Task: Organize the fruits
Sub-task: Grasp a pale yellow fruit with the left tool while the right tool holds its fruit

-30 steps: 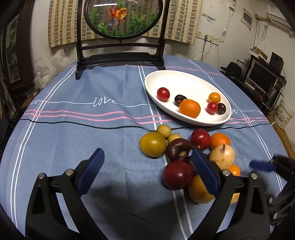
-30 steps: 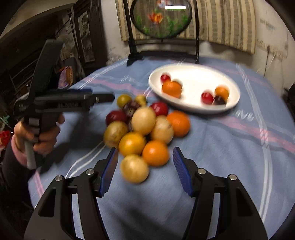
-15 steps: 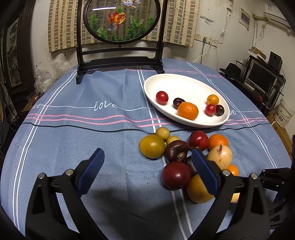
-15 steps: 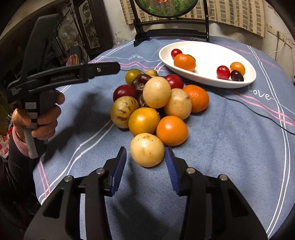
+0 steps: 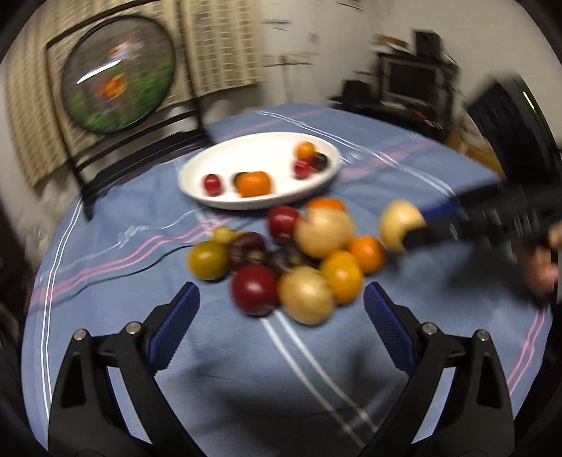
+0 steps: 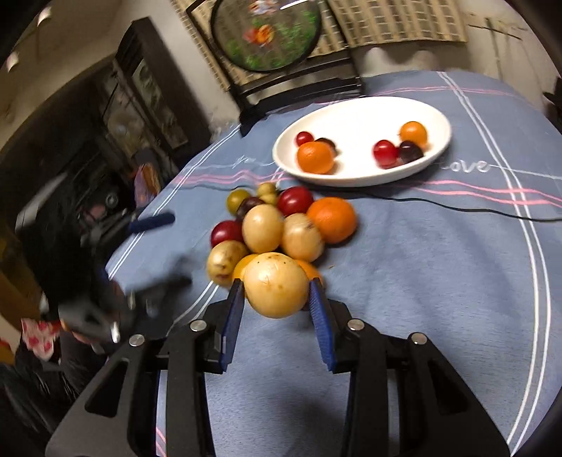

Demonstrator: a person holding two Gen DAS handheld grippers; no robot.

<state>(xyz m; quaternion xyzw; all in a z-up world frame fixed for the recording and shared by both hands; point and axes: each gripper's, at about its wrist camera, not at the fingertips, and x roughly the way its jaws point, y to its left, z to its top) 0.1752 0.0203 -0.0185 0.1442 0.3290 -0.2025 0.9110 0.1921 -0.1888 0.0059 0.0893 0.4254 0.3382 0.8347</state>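
Note:
A white oval plate [image 6: 361, 112] [image 5: 267, 154] at the back of the blue tablecloth holds several small fruits. In front of it lies a pile of fruit [image 6: 281, 225] [image 5: 281, 256], red, orange, yellow and dark. My right gripper [image 6: 276, 284] has its jaws closing, both blue pads pressed on a pale yellow fruit [image 6: 275, 291]. That fruit [image 5: 398, 223] shows at the right of the pile in the left wrist view, with the right gripper [image 5: 421, 225] on it. My left gripper [image 5: 281, 295] is wide and closing slightly, nothing between its fingers, just short of the pile.
A round fish picture on a black stand [image 6: 267, 31] rises behind the plate. A black cable [image 6: 456, 207] runs across the cloth in front of the plate. A person's hand [image 5: 537, 270] holds the right gripper. Dark furniture stands around the table.
The right gripper's jaws closed onto the pale yellow fruit at the pile's near end. The left gripper swung and rolled, so the pile now sits centred ahead of its fingers.

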